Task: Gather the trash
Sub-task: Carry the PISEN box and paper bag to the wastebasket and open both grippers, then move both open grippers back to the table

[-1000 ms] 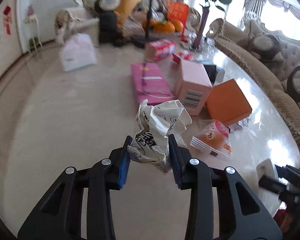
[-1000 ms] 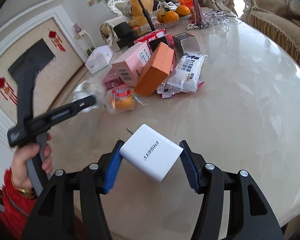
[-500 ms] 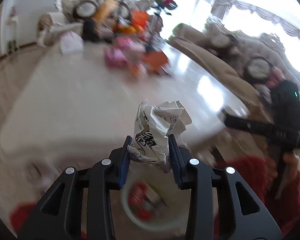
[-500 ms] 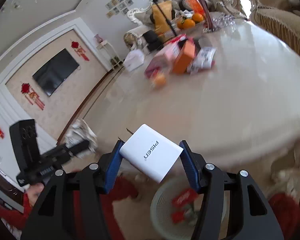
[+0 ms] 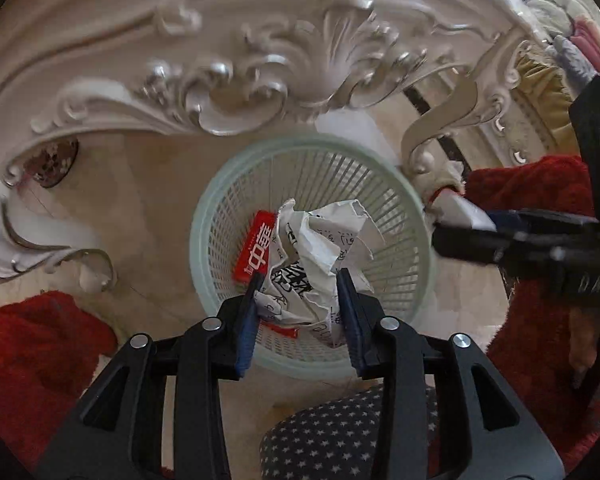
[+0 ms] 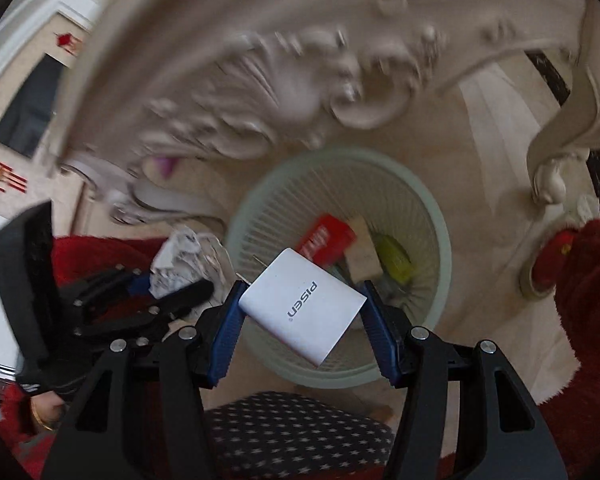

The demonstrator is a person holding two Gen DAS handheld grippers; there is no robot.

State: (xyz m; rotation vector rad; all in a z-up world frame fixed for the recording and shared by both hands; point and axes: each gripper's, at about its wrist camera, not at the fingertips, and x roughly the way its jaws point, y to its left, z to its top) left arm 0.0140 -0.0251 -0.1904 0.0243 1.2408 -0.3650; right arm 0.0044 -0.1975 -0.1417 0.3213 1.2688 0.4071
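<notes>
My left gripper (image 5: 300, 280) is shut on a crumpled printed paper (image 5: 316, 248) and holds it over a pale green slatted waste basket (image 5: 220, 184) on the floor. A red packet (image 5: 256, 246) lies inside. My right gripper (image 6: 300, 300) is shut on a white PISEN charger (image 6: 304, 306) above the same basket (image 6: 432, 216), which holds a red packet (image 6: 324, 240), a tan box (image 6: 362, 254) and a yellow wrapper (image 6: 394, 258). The left gripper with the paper (image 6: 176, 258) shows at the left of the right wrist view. The right gripper (image 5: 468, 220) shows at the right of the left wrist view.
The carved white table apron (image 5: 228, 80) and curled leg (image 5: 432, 136) overhang the basket. Red sleeves (image 5: 28, 348) flank the view. A dark star-patterned slipper (image 5: 332, 436) is below. A wall TV (image 6: 24, 112) shows far left.
Both grippers have swung down from the tabletop to over the floor basket, still holding the paper and the charger.
</notes>
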